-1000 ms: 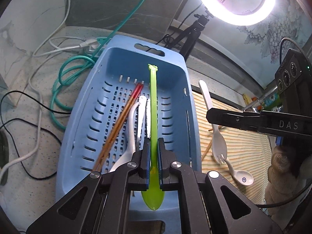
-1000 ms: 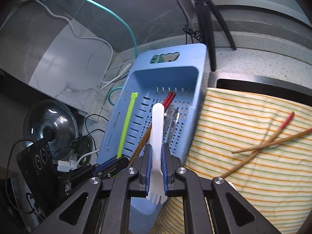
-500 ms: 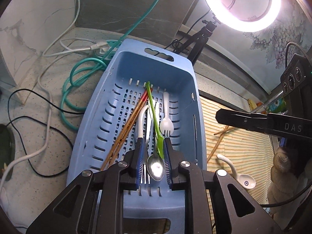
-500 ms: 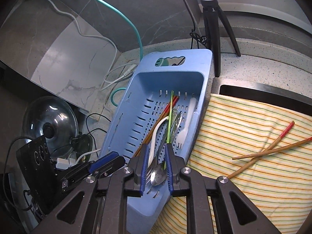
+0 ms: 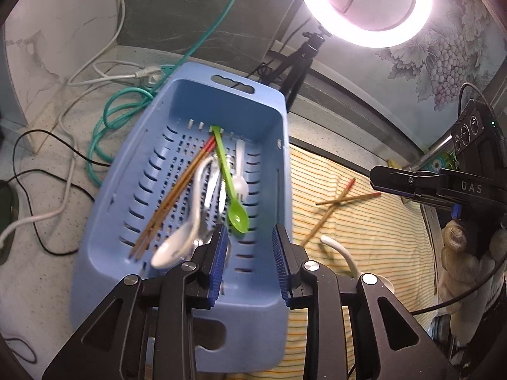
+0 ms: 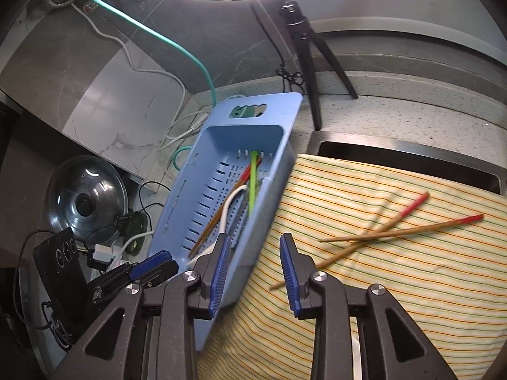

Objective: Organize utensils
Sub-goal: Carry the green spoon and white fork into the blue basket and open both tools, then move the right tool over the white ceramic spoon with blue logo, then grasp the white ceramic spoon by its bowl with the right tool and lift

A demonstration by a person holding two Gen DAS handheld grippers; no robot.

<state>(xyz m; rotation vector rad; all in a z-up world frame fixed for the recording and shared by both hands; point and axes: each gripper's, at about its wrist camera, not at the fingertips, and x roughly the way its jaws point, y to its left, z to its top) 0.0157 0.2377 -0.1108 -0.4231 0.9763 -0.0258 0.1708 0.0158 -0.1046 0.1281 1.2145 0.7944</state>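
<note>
Left wrist: green spoon (image 5: 238,217) just beyond left tool (image 5: 250,237)

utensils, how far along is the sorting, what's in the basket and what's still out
Done: green spoon, white fork, a chopstick pair and a white spoon lie in the blue basket. In hand: nothing; left gripper and right gripper jaws are opening, empty. Left: crossed chopsticks and another white spoon on the striped cloth.
</note>
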